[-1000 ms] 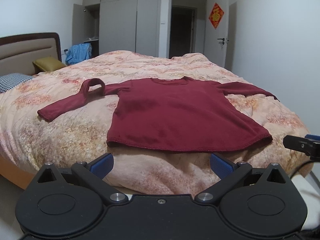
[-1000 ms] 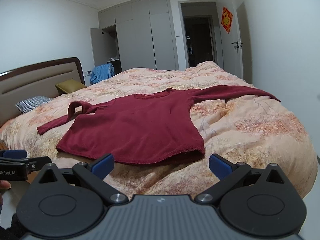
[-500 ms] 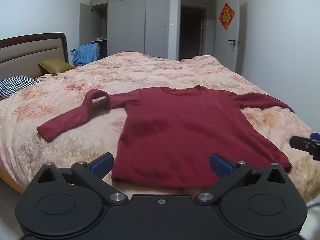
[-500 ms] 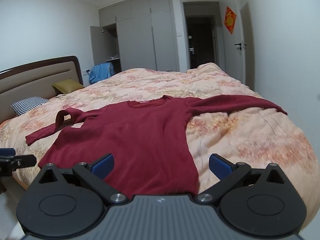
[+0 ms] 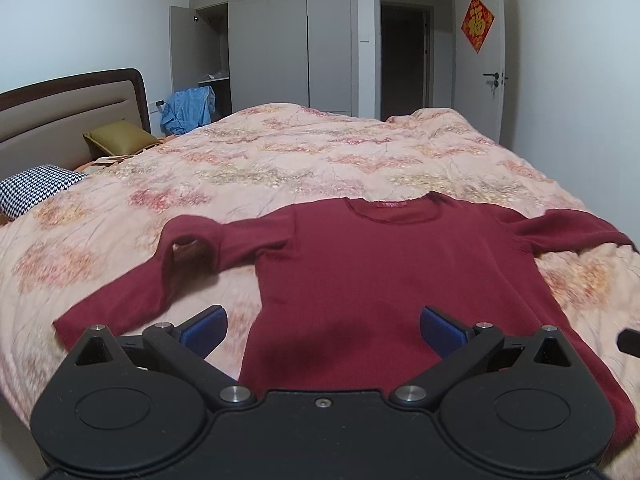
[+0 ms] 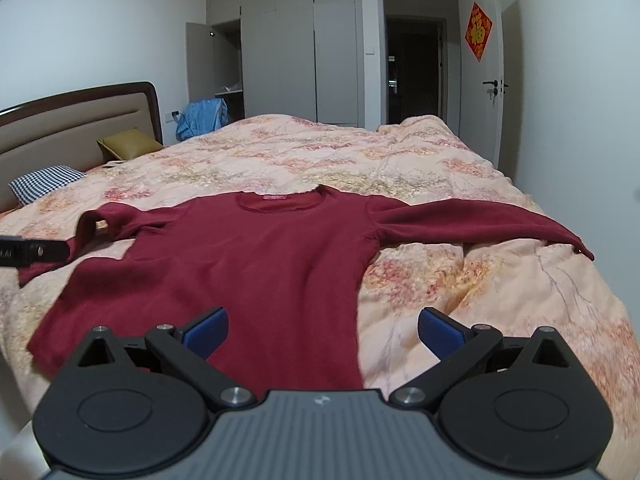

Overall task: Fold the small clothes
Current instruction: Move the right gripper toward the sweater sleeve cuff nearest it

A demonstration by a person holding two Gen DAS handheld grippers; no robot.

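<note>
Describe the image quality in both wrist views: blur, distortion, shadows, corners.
Left wrist view: fisheye bends the walls, dark vignette fills the corners, the left gripper casts a soft shadow on the maroon sweater, and the near quilt is motion-smeared. Right wrist view: same curvature and dark corners, the sweater hem near the right gripper is blurred, and the wardrobe stays fairly sharp under even, glare-free light.

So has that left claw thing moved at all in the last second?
Yes. The left gripper has come forward and higher over the bed: the red sweater now reaches under its open fingers, where its hem earlier lay well ahead.
</note>
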